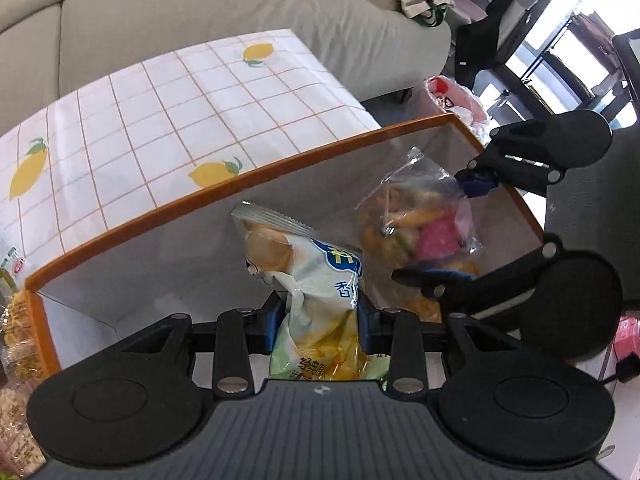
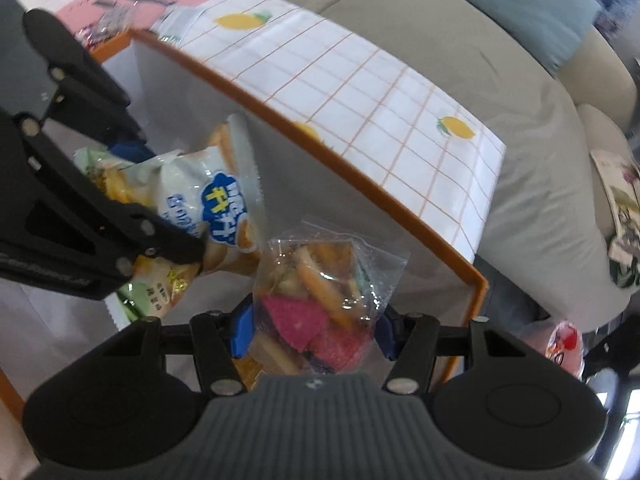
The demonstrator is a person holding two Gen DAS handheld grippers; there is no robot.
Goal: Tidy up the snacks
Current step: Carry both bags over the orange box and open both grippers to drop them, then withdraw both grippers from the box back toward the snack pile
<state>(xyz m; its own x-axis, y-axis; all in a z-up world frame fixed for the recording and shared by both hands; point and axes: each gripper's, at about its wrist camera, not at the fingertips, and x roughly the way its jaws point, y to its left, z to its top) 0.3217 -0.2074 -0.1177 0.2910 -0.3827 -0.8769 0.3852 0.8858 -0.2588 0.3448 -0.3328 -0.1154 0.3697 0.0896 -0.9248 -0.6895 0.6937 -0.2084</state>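
Observation:
My left gripper (image 1: 320,322) is shut on a white-and-green chip bag (image 1: 316,280), held inside an orange-rimmed white box (image 1: 224,188). My right gripper (image 2: 314,330) is shut on a clear bag of mixed colourful snacks (image 2: 320,292), held in the same box (image 2: 360,180) just right of the chip bag (image 2: 208,200). In the left wrist view the right gripper (image 1: 452,228) holds the clear bag (image 1: 416,216) from the right. In the right wrist view the left gripper (image 2: 160,200) comes in from the left.
The box stands on a table with a lemon-print grid cloth (image 1: 160,112), in front of a grey sofa (image 1: 200,4). More snack packets (image 1: 16,320) lie left of the box. A pink-and-red packet (image 1: 452,96) lies beyond its right end.

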